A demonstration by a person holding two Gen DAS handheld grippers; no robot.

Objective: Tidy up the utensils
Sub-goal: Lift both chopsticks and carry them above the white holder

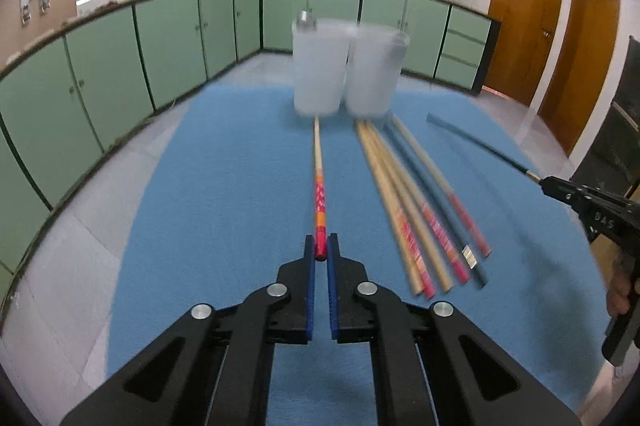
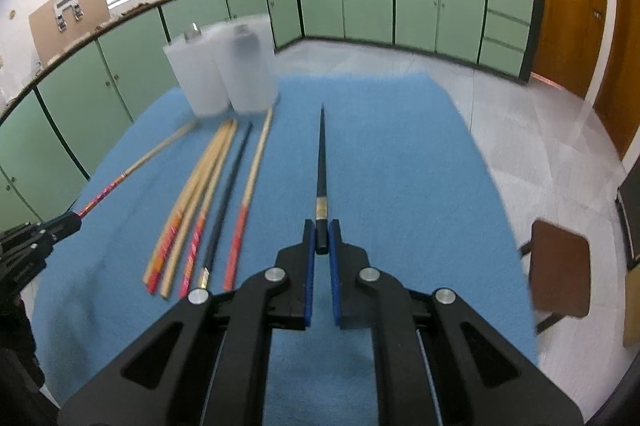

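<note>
left gripper [image 1: 321, 246] clamps the red end of a patterned chopstick [image 1: 319, 182], right gripper [image 2: 321, 236] the black chopstick [image 2: 321, 162], both pointing toward two frosted cups [image 1: 346, 70]; five loose chopsticks [image 1: 424, 210] lie before the cups. each tip is best steered over a rim before release.

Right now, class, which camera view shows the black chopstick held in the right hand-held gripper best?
The right wrist view: the black chopstick runs sharp and centred from the right hand-held gripper, which is shut on its end. The left wrist view shows it only blurred, at the right edge.
</note>
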